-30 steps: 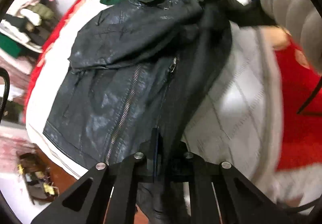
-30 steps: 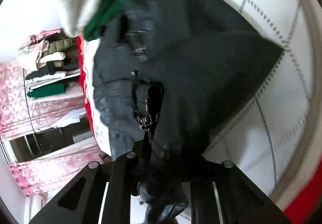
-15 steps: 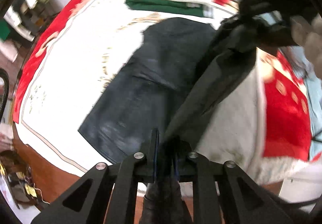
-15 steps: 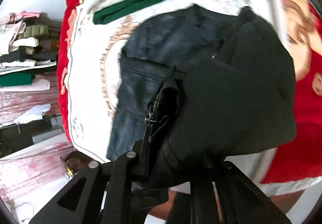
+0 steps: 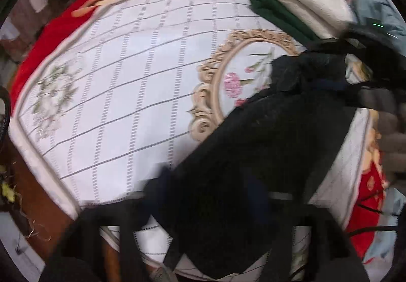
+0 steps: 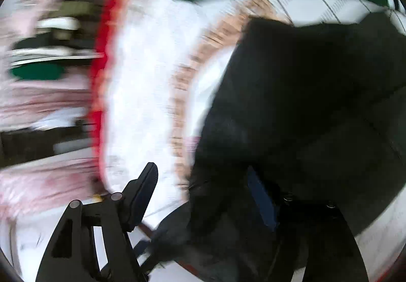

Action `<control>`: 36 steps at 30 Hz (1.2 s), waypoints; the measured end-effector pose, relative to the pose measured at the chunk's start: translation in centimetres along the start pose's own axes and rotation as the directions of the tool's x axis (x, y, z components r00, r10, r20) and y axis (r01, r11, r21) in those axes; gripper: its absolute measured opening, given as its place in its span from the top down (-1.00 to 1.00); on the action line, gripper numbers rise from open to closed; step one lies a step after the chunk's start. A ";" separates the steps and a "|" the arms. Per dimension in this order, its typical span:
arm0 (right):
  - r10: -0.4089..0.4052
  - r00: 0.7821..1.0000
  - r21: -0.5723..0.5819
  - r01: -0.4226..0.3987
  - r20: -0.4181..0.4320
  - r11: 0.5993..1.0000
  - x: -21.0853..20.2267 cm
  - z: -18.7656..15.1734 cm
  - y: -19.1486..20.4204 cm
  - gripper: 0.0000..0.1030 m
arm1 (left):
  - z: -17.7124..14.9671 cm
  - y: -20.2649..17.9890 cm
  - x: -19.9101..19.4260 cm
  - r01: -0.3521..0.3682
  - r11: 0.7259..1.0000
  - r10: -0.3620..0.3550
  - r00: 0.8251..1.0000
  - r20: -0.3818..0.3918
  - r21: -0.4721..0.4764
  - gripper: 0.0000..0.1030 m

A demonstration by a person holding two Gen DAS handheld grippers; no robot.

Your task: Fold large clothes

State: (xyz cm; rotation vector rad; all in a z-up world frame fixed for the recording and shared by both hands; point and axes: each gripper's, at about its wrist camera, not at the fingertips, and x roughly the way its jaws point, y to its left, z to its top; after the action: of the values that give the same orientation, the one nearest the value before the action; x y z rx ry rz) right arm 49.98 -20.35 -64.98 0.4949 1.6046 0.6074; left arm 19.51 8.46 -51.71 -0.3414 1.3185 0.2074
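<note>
White gridded bedspread (image 5: 132, 104) mostly bare; I've got the black jacket (image 5: 253, 155) draped over both tongs, grip unclear through the blur, probably repositioning for the fold

Right claw (image 6: 213, 195) fingers spread apart; left claw (image 5: 210, 208) blurred, state unclear

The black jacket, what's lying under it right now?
Under the black jacket lies the white quilted cover with its oval flower medallion. The jacket hides the medallion's right side and the cover beneath; anything else under it cannot be seen.
</note>
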 end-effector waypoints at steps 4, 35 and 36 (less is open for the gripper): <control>-0.086 0.989 -0.011 0.088 0.124 0.996 -6.4 -2.4 -2.1 -0.44 | -0.2 -0.3 -1.2 -0.017 0.998 0.019 0.999 0.036 -0.054 -0.73; 0.109 0.936 0.250 -0.200 0.335 0.947 -10.1 0.2 -25.6 0.66 | 5.6 -10.5 8.9 -0.139 0.986 0.130 0.987 -0.095 -0.096 -0.72; 0.101 0.931 0.273 -0.205 0.350 0.940 -10.2 -0.7 -25.6 0.69 | 5.5 -10.4 8.9 -0.142 0.986 0.133 0.986 -0.103 -0.092 -0.72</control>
State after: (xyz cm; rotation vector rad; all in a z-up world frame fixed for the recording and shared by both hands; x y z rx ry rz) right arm 51.25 -46.50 -73.57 0.9143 1.3470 0.3654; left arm 30.19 0.39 -57.88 -0.3482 1.4319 0.3778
